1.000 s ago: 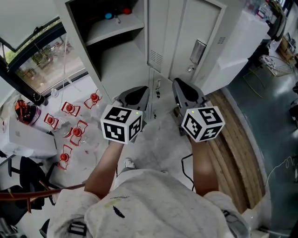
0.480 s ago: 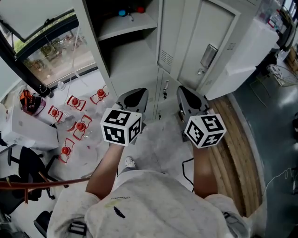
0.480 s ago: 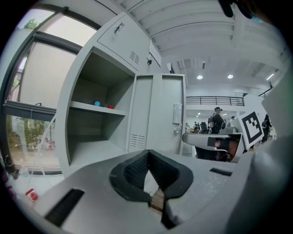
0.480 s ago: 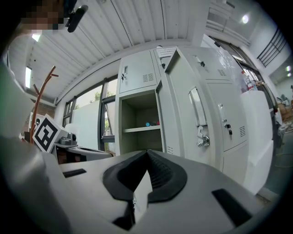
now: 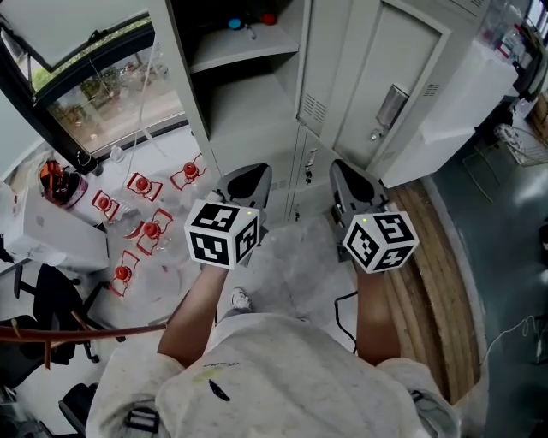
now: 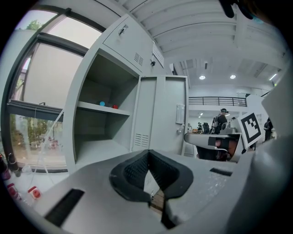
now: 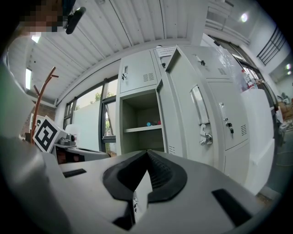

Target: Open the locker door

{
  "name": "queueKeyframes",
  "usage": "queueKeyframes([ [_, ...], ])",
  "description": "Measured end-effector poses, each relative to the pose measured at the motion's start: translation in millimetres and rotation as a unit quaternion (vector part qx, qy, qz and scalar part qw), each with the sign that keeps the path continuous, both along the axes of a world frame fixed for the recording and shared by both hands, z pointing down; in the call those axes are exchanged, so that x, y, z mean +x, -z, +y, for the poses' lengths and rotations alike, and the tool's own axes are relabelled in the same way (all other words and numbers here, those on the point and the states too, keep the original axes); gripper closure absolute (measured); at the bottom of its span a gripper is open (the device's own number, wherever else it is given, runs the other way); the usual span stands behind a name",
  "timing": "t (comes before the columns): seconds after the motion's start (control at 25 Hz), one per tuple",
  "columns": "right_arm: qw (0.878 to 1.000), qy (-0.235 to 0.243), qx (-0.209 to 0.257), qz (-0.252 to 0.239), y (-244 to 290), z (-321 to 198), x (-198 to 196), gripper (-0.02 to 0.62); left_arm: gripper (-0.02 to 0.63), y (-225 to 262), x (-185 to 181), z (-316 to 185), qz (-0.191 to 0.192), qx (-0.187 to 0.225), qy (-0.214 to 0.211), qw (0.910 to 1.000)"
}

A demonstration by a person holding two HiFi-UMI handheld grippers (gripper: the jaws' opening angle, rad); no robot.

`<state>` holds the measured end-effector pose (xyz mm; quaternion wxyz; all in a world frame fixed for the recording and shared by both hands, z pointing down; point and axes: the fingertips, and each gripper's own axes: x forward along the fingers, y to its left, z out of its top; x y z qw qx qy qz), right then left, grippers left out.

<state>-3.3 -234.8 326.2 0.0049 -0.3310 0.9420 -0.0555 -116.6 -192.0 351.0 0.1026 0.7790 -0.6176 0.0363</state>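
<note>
The lockers have drawn closer in the head view as the person steps in. The left gripper (image 5: 247,183) and right gripper (image 5: 352,181), both pressed shut on nothing, point forward side by side. The locker door (image 5: 370,64) stands ahead and rightward, well apart. Its upright latch handle (image 5: 393,105) lies nearer the right gripper, across bare floor. The open compartment (image 5: 246,50) is to its left.

The open locker compartment (image 5: 248,103) stands ahead of my left tongs (image 5: 243,181), with small things (image 5: 248,20) on its shelf (image 5: 244,50). The latched door (image 5: 390,94) stands to its right, ahead of my right tongs (image 5: 351,184). Scattered bits (image 5: 141,218) lie on the floor to the left.
</note>
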Motion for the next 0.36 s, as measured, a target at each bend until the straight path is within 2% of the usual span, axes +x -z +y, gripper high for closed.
queueKeyframes([
  [0.36,1.000,0.008,0.001,0.002,0.3,5.2,-5.2,0.592,0.600,0.0,-2.4,3.5,-0.001,-0.002,0.001,1.0000],
])
